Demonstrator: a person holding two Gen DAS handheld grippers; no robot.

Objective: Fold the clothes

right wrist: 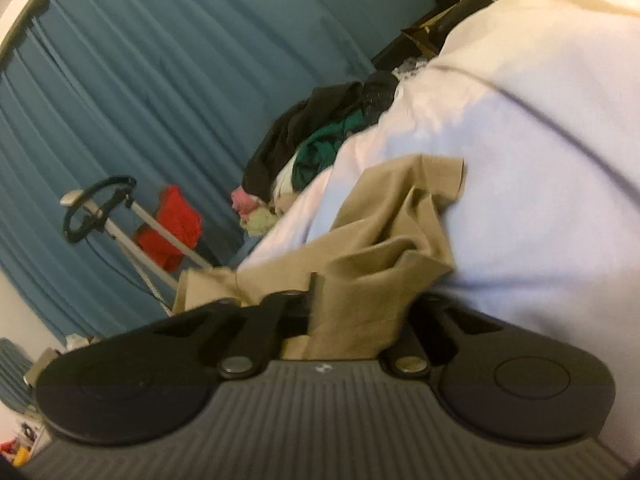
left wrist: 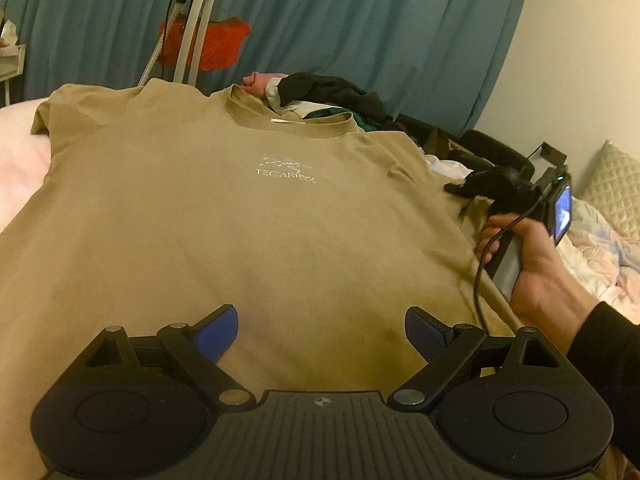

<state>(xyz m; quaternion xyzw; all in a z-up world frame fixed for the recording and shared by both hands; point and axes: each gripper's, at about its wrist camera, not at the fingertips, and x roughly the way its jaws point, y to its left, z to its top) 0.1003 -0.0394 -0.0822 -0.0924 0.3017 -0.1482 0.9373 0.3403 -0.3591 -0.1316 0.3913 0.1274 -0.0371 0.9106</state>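
A tan T-shirt (left wrist: pixel 248 216) with a white chest logo lies spread flat, front up, on the bed, collar at the far side. My left gripper (left wrist: pixel 320 330) is open and empty, hovering over the shirt's lower part, blue pads apart. My right gripper (left wrist: pixel 460 190) is at the shirt's right sleeve, held in a hand. In the right wrist view it (right wrist: pixel 352 300) is shut on the bunched tan sleeve fabric (right wrist: pixel 384 240), which hides the fingertips.
A pile of dark, green and white clothes (left wrist: pixel 332 98) lies beyond the collar. The bed sheet (right wrist: pixel 540 180) is pale. A metal stand (left wrist: pixel 192 28) with a red item (left wrist: pixel 208 44) stands before the blue curtain (left wrist: pixel 360 20). A quilted pillow (left wrist: pixel 612 184) is at right.
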